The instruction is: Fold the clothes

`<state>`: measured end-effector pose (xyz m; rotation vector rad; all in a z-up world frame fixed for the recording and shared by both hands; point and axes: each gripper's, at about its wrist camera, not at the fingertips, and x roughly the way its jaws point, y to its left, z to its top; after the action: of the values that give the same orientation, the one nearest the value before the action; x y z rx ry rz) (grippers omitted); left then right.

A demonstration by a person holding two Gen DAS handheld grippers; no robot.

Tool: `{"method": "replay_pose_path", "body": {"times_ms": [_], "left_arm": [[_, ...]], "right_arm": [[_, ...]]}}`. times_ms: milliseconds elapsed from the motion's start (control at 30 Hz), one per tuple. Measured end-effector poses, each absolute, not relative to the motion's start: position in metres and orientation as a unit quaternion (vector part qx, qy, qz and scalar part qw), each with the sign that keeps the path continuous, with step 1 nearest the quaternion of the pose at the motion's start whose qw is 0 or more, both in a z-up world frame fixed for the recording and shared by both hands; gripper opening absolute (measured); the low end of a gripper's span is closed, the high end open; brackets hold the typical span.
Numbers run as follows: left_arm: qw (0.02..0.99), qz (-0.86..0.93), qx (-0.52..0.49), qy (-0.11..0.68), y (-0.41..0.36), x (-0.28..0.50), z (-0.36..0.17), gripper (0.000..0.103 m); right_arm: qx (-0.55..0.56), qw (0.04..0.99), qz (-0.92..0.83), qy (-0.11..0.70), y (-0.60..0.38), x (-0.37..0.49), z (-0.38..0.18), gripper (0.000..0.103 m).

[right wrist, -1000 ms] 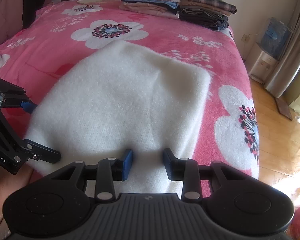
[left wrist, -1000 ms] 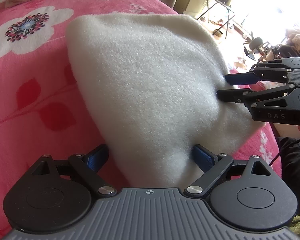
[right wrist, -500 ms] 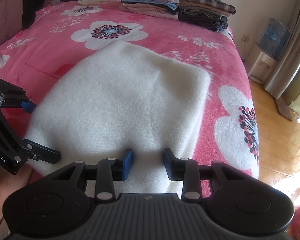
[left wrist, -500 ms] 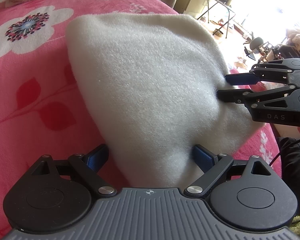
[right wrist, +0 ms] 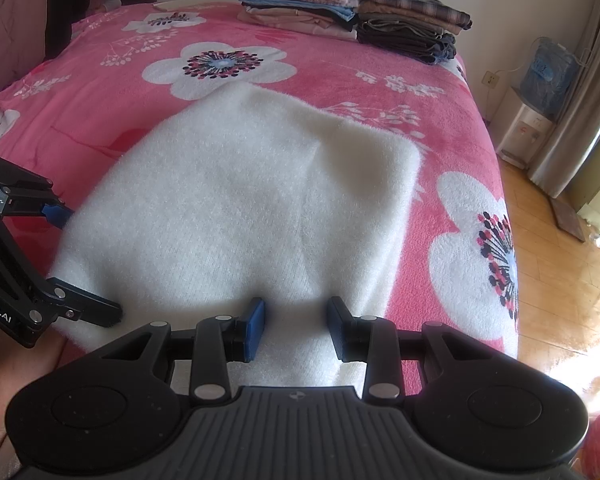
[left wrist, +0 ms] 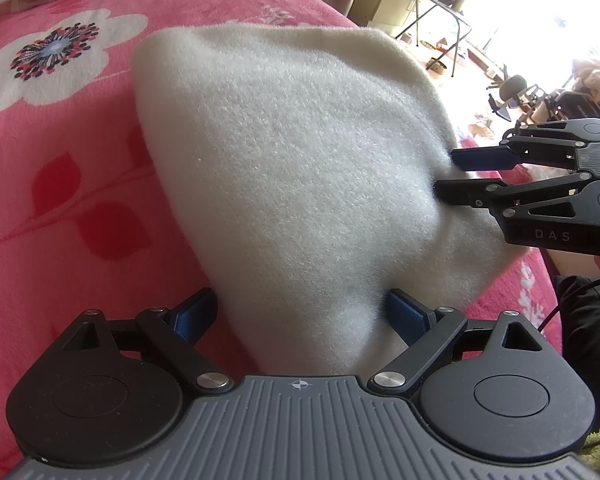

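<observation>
Your left gripper (left wrist: 298,316) has its blue pads spread wide at the bottom of its own view, straddling the near corner of the fluffy cream-white folded knit garment (left wrist: 300,168); the fabric bulges between the pads, but I can't see either one actually pressing it, so I'd call that unclamped. Your right gripper (right wrist: 296,326) sits at the bottom centre of its view with a narrower gap, the garment's near edge running between the pads. Whether it's pinching, I honestly can't tell.

The garment lies mid-frame on the pink flower-print fleece blanket (right wrist: 100,92), with the stacks of folded clothes (right wrist: 352,12) up at the top, well apart. My guess: you've lined both grippers along the near hem so you can lift it evenly for another fold or carry it over.
</observation>
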<state>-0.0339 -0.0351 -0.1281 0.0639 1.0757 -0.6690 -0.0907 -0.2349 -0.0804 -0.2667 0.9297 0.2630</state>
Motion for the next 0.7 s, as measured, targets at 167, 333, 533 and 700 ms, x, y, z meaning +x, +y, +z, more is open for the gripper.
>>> {"method": "replay_pose_path", "body": {"times_ms": [167,333,533,700], "left_arm": [[0.806,-0.312,0.030,0.502,-0.0352,-0.0340,-0.1282,0.092],[0.805,-0.313,0.029,0.503,-0.0350,-0.0338,-0.1286,0.092],[0.805,-0.313,0.028,0.503,-0.0348,-0.0339,-0.1286,0.092],[0.805,-0.313,0.028,0.504,-0.0344,-0.0340,-0.1288,0.092]], "right_arm": [[-0.128,0.877,0.125,0.445,-0.2343,-0.0911,-0.0807,0.037],[-0.128,0.878,0.125,0.444,-0.2341,-0.0913,-0.0808,0.037],[-0.128,0.879,0.123,0.443,-0.2336,-0.0916,-0.0812,0.037],[-0.128,0.879,0.123,0.443,-0.2336,-0.0921,-0.0812,0.037]]}}
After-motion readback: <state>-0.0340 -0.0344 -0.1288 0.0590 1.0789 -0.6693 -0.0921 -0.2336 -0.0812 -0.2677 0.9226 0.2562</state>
